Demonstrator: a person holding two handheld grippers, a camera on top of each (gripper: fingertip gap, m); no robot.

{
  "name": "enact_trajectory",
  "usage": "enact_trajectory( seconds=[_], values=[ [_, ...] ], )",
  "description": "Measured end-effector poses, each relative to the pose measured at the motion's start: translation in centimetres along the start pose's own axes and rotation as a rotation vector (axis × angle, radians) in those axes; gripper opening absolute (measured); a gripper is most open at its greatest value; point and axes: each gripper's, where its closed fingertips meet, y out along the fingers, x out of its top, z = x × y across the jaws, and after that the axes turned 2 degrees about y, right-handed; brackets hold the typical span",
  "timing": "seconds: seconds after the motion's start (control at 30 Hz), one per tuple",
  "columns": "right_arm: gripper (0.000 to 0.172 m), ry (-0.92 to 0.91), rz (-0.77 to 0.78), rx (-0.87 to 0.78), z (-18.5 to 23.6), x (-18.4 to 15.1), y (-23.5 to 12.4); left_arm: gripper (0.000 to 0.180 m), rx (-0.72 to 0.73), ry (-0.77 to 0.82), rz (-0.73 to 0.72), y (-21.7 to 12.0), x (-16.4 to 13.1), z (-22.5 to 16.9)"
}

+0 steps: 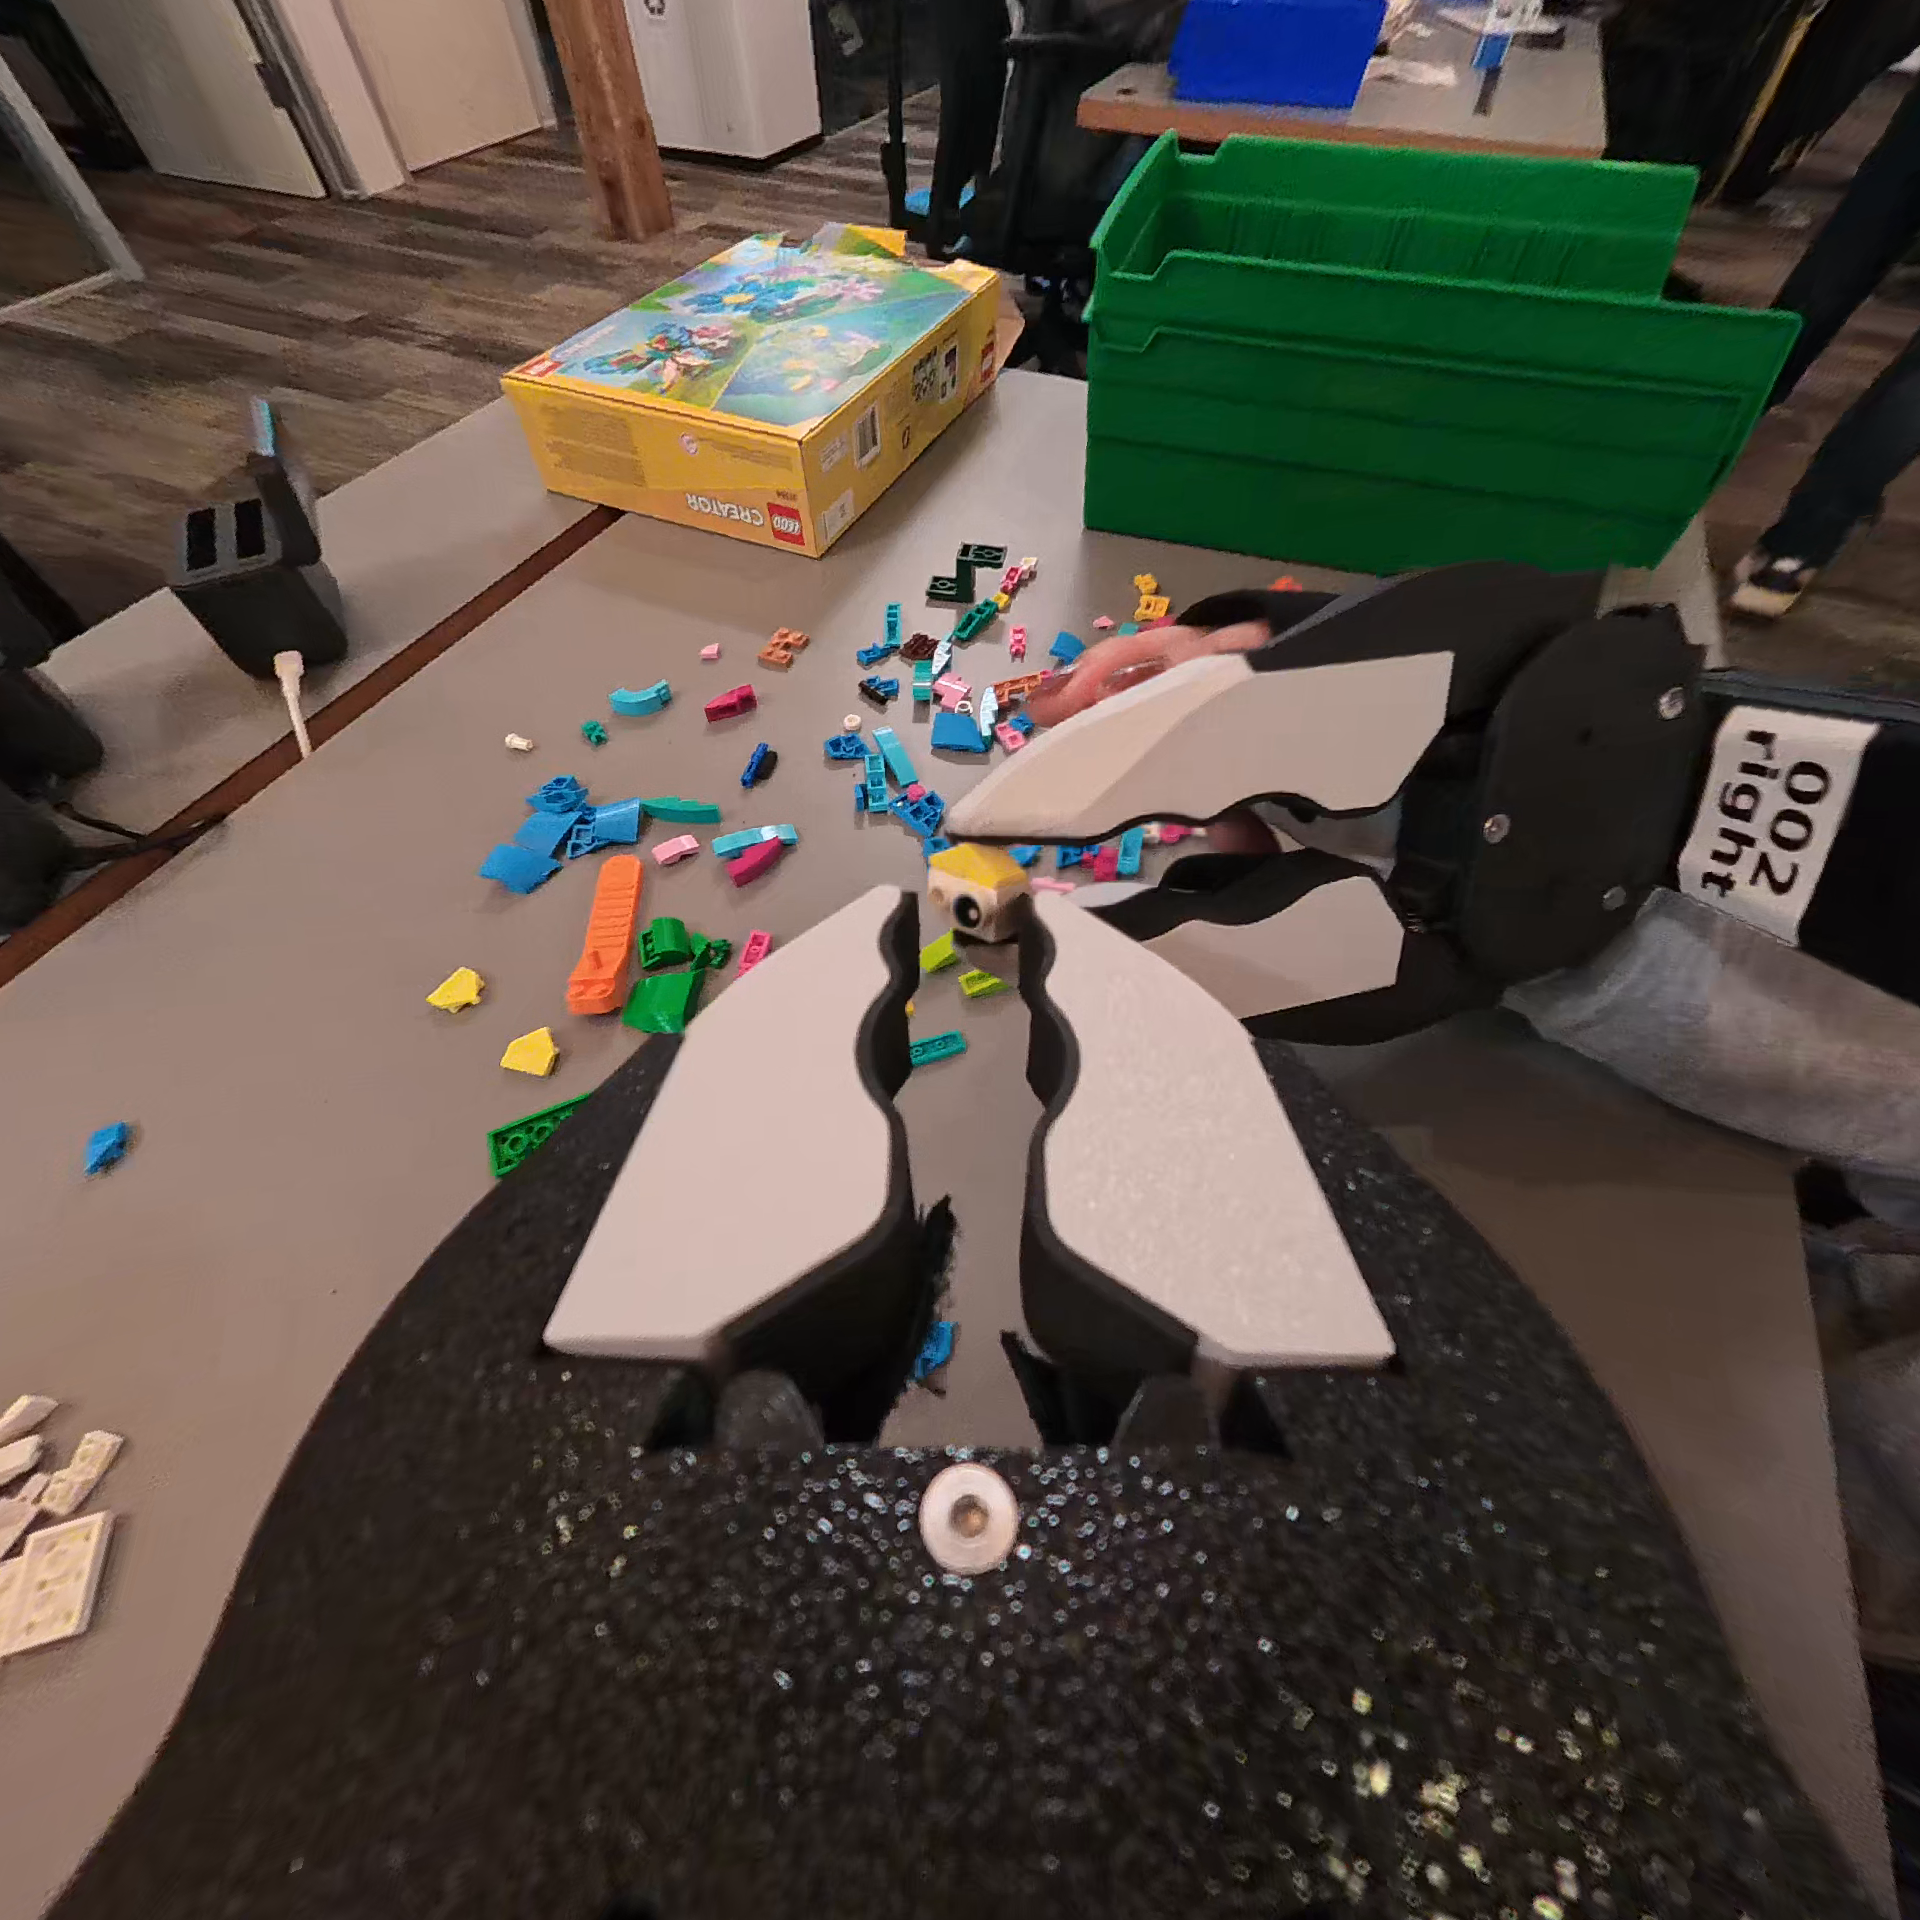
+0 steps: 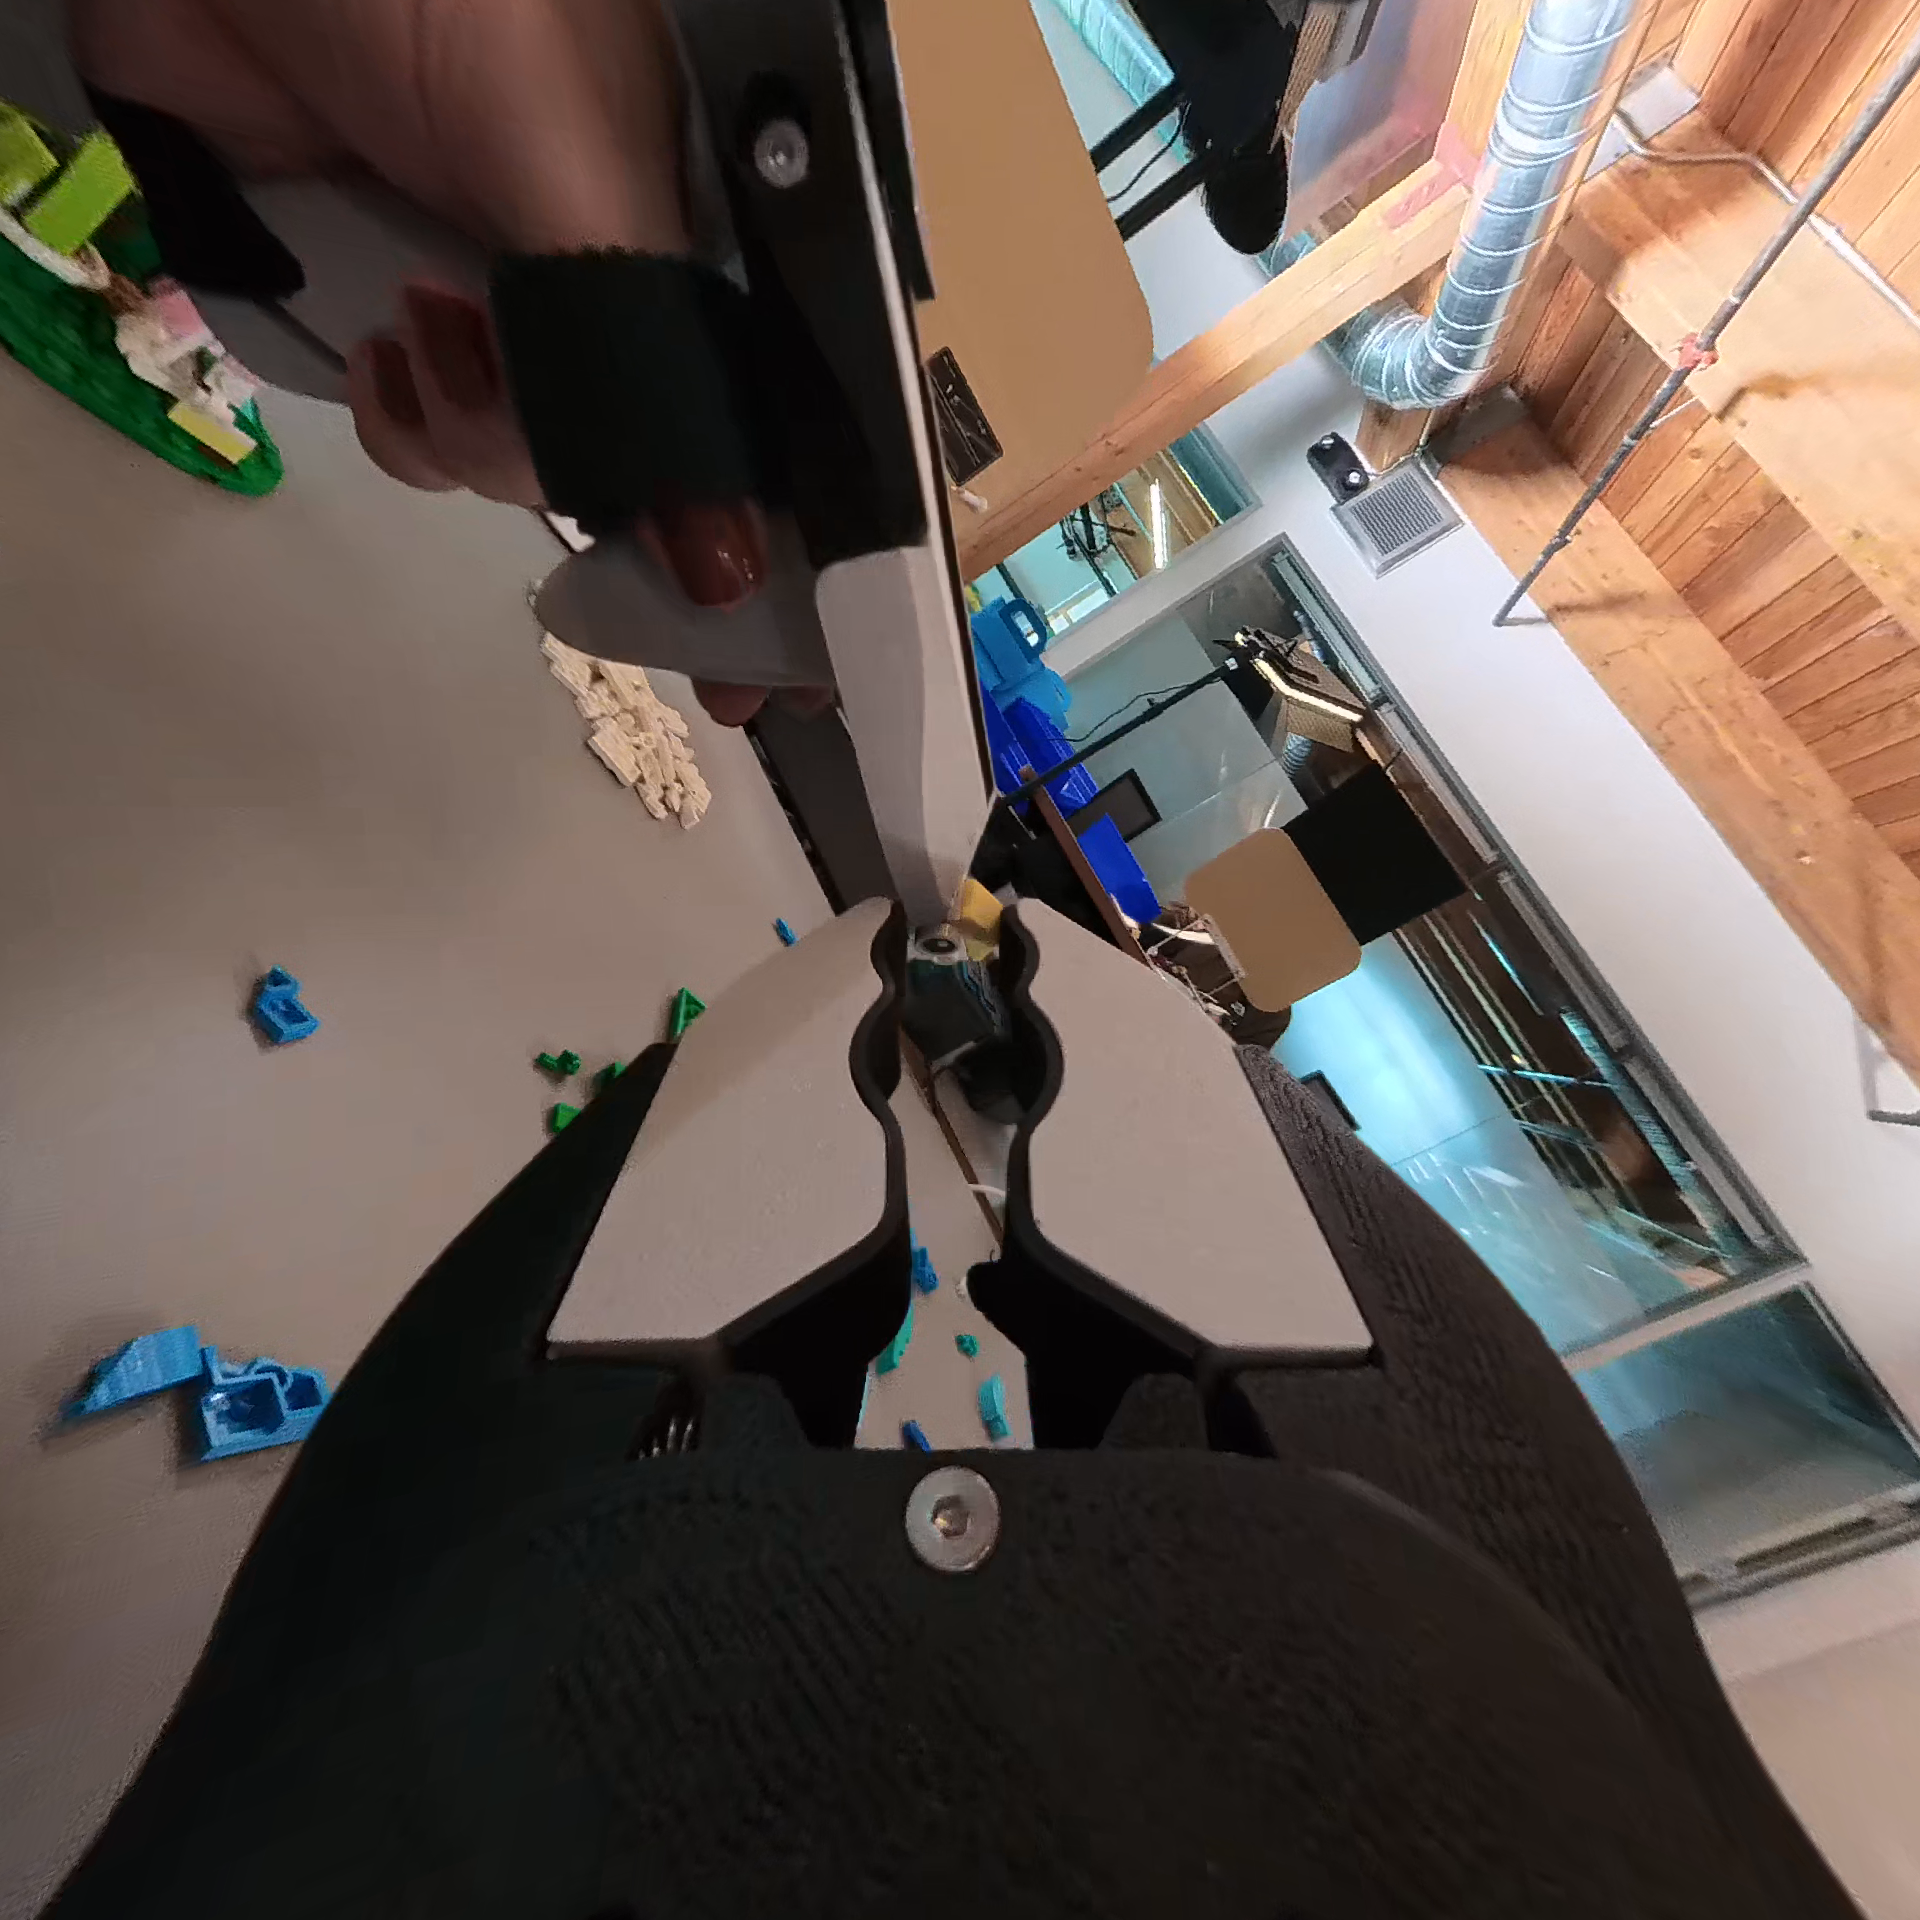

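Centrally, one grey table (image 1: 312,1195) carries three stacked green bins (image 1: 1403,343) upper right, one yellow box (image 1: 758,395) and scattered bricks (image 1: 623,821). Right gripper (image 1: 971,847) clamps one cream-and-yellow eye block (image 1: 979,896); left gripper (image 1: 971,920) stands slightly apart, one finger touching it.

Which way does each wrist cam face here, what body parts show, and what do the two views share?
Left wrist view: on the left gripper, looking forward and down over the grey table with scattered bricks; a grey sleeve behind the right gripper.
Right wrist view: on the right gripper, rolled sideways, facing table and ceiling; a hand on the left gripper.
Shared: the small cream-and-yellow brick piece at both grippers' tips.
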Motion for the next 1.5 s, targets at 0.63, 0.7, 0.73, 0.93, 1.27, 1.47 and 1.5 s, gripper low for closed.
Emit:
enact_trajectory(
  seconds=[0.63, 0.7, 0.73, 0.93, 1.27, 1.47, 1.5],
  values=[
    [0.015, 0.133, -0.105, 0.06, -0.2, 1.8, -0.7, 0.007, -0.066, -0.026, -0.175, -1.8, 1.0, -1.5],
    [0.015, 0.165, -0.131, 0.064, -0.4, 2.2, -0.9, 0.012, -0.094, -0.124, -0.207, -1.9, 1.3, -1.6],
    [0.015, 0.172, -0.158, 0.078, -0.4, 2.4, -1.1, 0.022, -0.117, -0.174, -0.21, -1.9, 1.3, -1.6],
    [0.015, 0.186, -0.293, 0.111, -0.4, 4.5, -2.1, 0.023, -0.428, -0.423, -0.252, -2.4, 1.9, -3.6],
    [0.006, 0.797, -0.246, 0.284, -1.8, 3.5, -1.6, 0.017, 0.094, 0.23, -0.3, -3.6, 2.1, -0.7],
    [0.025, 1.363, -0.204, 0.597, -1.4, 3.7, -1.7, 0.017, 0.404, 0.75, -0.17, -3.9, 2.2, -1.0],
    [0.025, 1.387, -0.189, 0.614, -1.0, 3.8, -1.5, 0.017, 0.419, 0.796, -0.161, -3.8, 2.1, -1.2]
  ],
)
